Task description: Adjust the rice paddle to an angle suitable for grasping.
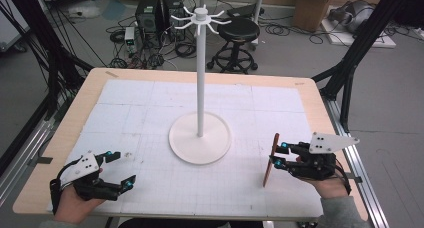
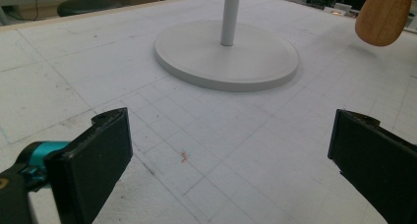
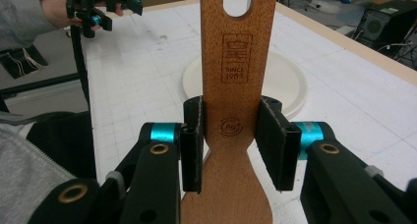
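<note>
My right gripper (image 3: 231, 145) is closed on a flat brown wooden spatula with a long handle (image 3: 237, 81). Its two black jaws squeeze the narrow neck from both sides, where the handle starts to get wide for the blade. From above, the spatula (image 1: 270, 160) stands almost straight up, with one end down near the white gridded mat (image 1: 150, 113) and the other end up, leaning a little. It sits just in front of my right gripper (image 1: 278, 155), near the right edge of the mat. My left gripper (image 1: 121, 169) is open, with its jaws far apart, holding nothing, low over the near left part of the mat. Farther off, in the middle, stands the tall white stand with a round flat base (image 1: 200, 138). The spatula is well apart from it.
</note>
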Tool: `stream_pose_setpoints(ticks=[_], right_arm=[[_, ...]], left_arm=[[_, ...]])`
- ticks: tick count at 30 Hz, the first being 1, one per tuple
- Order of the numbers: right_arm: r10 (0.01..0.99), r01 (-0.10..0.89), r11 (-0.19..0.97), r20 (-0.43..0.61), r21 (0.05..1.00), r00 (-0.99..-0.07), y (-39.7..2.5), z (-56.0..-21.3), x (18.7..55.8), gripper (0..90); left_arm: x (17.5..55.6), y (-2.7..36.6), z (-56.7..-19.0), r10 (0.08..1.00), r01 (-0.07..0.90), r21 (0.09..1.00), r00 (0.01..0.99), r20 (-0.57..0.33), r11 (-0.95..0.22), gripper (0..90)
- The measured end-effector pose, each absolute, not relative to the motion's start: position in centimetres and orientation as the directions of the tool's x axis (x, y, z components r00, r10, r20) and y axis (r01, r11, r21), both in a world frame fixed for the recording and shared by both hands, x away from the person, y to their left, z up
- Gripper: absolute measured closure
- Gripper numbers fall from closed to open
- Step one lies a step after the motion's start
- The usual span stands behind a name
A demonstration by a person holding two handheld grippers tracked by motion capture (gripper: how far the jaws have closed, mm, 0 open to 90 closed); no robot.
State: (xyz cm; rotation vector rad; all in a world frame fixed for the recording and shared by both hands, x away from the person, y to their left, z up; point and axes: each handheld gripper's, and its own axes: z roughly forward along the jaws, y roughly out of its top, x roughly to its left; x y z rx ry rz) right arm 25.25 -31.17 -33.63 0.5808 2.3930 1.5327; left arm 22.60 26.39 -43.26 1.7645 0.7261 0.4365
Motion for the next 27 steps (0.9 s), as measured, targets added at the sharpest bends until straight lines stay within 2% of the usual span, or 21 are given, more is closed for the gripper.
stream_pose_setpoints(ticks=[27], right_arm=[[0.469, 0.173, 0.307, 0.009, 0.936, -0.883, -31.39, -33.05, 25.47, 64.3]], left_arm=[[22.56, 26.43, -43.31, 0.673, 0.258, 0.948, 0.736, -0.069, -0.185, 3.4]])
